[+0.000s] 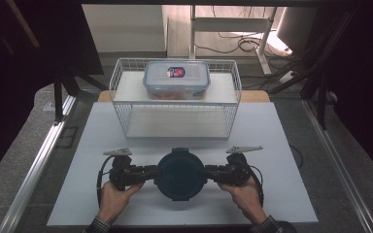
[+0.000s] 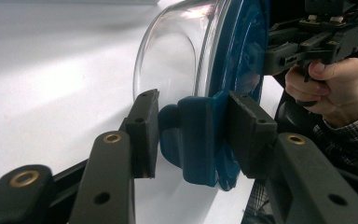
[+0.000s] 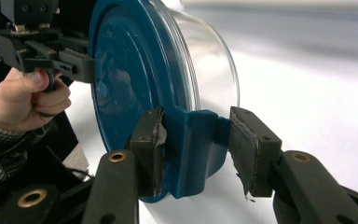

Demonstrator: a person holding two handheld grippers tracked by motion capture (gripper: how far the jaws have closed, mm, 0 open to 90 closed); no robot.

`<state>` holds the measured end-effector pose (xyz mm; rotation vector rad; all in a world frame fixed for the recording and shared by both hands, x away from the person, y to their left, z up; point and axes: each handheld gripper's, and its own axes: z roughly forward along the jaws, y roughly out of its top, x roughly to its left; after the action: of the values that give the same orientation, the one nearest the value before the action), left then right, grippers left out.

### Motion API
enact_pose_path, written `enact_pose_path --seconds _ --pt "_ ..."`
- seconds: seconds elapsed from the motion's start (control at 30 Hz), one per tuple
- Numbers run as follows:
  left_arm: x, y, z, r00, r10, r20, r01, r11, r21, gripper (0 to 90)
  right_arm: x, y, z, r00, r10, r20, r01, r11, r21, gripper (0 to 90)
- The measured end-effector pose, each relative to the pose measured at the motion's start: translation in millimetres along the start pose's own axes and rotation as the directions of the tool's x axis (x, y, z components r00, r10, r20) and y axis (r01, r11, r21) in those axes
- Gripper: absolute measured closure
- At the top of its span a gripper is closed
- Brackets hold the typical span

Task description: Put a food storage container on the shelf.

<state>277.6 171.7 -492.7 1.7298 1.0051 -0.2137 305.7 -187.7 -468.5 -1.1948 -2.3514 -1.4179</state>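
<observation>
While both claws pinched the blue latch tabs at opposite sides of the round container (image 1: 180, 174), it sat between them just above the white desk (image 1: 102, 131), its dark blue lid facing up. The left claw (image 2: 193, 135) had its pads pressed on the tab from either side, with the clear glass bowl bulging away beyond it, and the right claw (image 3: 193, 144) gripped the matching tab across the lid in the same way. Ahead of both claws, well apart, stood a white wire basket (image 1: 233, 92) with a clear rectangular box (image 1: 177, 79) resting on its top shelf. To carry this off well, I judged that both hands should rise together and stay level, since the hold was on the lid's latches alone and the glass body would hang from them; a tilt or uneven pull could pop a tab. Squeezing evenly and moving slowly toward the basket seemed wise. A small red and blue label sat on the box's lid, but its writing was too small to read.
</observation>
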Motion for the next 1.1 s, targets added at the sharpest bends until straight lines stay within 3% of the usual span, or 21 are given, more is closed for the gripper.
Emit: enact_pose_path --seconds 0.23,0.7,1.1 --pt "-4.3 17.2 -0.5 0.9997 0.025 0.000 -0.025 0.9997 -0.002 56.7 0.8 16.0 -9.4 0.9998 -0.019 0.008 0.020 0.999 -0.043 56.0" --pt "-16.0 67.7 -16.8 0.9973 0.073 -0.010 -0.073 0.9950 -0.067 56.6 11.1 61.6 -27.0 0.9978 -0.063 0.019 0.065 0.992 -0.110 56.3" --pt "-16.6 108.1 -28.0 0.9959 0.090 -0.006 -0.090 0.9912 -0.097 56.5 17.9 103.6 -36.3 0.9948 -0.095 0.037 0.099 0.987 -0.128 56.3"
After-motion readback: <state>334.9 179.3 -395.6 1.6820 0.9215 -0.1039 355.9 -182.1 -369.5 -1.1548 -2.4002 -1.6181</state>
